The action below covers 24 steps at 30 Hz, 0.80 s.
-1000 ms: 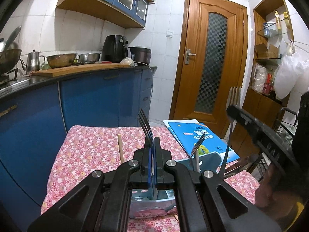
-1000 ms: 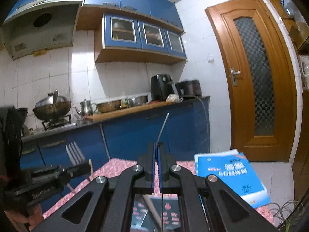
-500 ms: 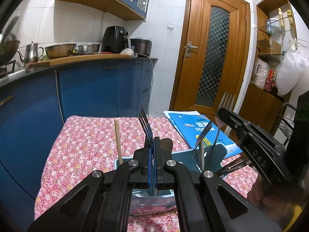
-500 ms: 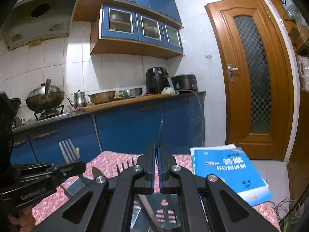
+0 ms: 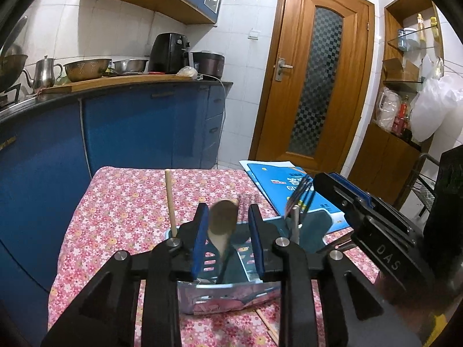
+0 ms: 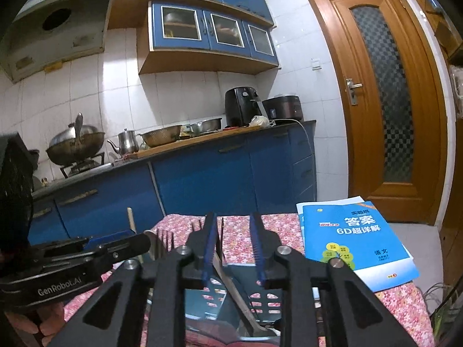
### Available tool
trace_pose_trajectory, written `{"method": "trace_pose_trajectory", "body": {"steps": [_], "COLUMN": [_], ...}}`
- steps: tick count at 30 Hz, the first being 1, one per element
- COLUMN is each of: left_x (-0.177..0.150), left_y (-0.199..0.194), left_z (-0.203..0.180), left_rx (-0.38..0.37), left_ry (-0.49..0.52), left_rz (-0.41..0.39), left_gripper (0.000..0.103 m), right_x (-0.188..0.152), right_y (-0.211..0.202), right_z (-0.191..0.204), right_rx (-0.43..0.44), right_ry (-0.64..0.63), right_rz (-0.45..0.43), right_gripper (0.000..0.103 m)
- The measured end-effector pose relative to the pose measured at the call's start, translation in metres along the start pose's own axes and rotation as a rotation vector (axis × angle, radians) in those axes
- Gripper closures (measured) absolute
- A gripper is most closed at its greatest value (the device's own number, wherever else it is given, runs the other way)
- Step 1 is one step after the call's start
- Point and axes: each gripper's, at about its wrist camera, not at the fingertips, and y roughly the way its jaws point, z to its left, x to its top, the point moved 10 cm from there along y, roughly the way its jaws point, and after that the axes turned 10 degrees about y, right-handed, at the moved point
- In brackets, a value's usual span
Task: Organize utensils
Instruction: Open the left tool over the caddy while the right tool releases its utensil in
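Left wrist: utensil holder (image 5: 315, 225) mid-table, edges free

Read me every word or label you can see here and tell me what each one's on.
"GenRobot.AI": side of the left claw.
"DAS": side of the right claw.
"答案", "6D超详解", "语文": cover of the blue booklet.
Booklet's red tag and smaller print: too small to read.

Small table with a pink floral cloth (image 5: 121, 202), a blue slotted utensil caddy (image 5: 315, 225) sitting at its near edge and a blue workbook (image 6: 356, 237) hanging off the far right corner.
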Motion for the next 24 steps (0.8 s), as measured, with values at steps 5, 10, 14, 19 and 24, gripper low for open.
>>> {"method": "trace_pose_trajectory", "body": {"steps": [5,10,14,19,24], "left_x": [0.001,-0.002,-0.008,-0.019,-0.032], "left_y": [-0.015,-0.033,-0.048,-0.063,-0.075], "left_z": [-0.008,-0.012,-0.013,-0.015,-0.022], "left_rx": [-0.017,-0.016,-0.026,-0.03,-0.038], "left_ry": [0.014,0.027,0.012,0.003,0.002], "left_rz": [0.0,-0.001,0.012,0.04,0.065], "left_gripper": [0.075,0.075,0.075,0.075,0.075], "right_x": [0.005,0.004,-0.001,-0.01,-0.021], "right_y": [-0.016,-0.036,-0.05,-0.068,-0.082], "right_z": [0.003,0.008,0.014,0.022,0.026], "right_rx": [0.019,0.036,0.042,0.047,0.038], "right_ry": [0.042,0.069,0.065,0.061,0.052], "right_rz": [-0.01,0.002,0.02,0.049,0.077], "right_gripper": [0.07,0.07,0.07,0.07,0.07]}}
